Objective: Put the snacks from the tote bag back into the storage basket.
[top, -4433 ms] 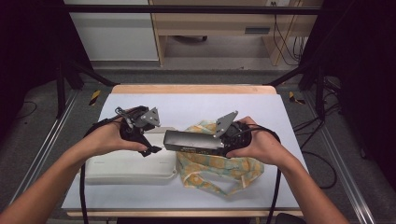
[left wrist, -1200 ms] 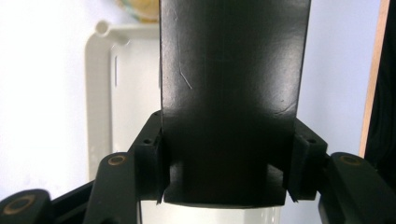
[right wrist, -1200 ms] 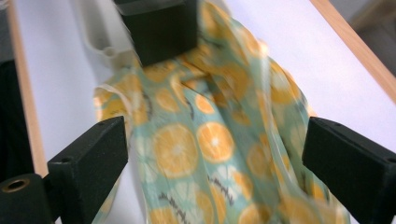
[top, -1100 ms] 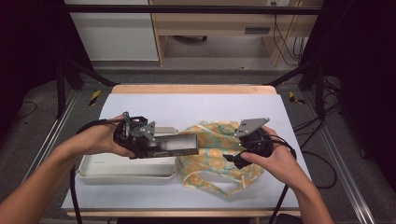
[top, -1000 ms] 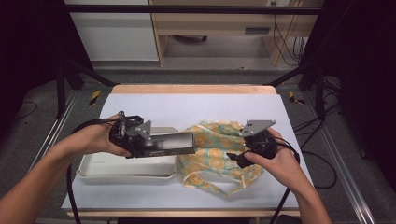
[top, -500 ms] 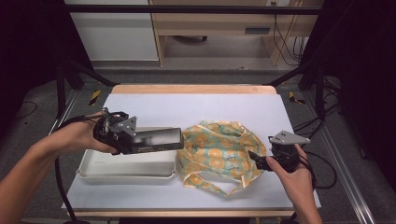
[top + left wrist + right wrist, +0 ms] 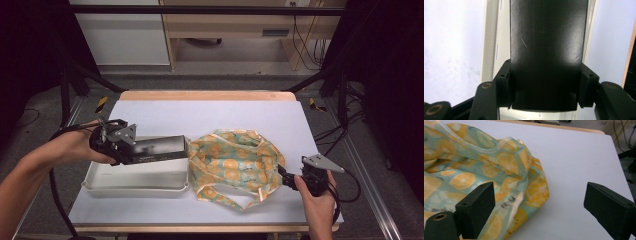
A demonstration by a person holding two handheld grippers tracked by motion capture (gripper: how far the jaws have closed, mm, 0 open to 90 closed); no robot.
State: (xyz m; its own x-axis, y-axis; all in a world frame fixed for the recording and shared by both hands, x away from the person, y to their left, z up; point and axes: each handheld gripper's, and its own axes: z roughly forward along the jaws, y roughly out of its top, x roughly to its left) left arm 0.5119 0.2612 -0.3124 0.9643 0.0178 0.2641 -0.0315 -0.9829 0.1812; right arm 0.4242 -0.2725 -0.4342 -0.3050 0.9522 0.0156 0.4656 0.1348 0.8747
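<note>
Since the earlier frame my right claw (image 7: pixel 289 179) dropped to the bag's (image 7: pixel 235 162) right edge, jaws wide and empty. My left claw (image 7: pixel 131 150) clamped the black box (image 7: pixel 159 149), level above the tray (image 7: pixel 135 184) on the tabletop (image 7: pixel 210 112).

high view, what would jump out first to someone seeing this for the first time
The orange-slice patterned bag stands out first, crumpled near the middle of the white table. Next is the long black box that the left gripper clamps by one end, holding it level above the white tray at the table's left. The right gripper sits at the bag's right edge with its jaws wide open.
</note>
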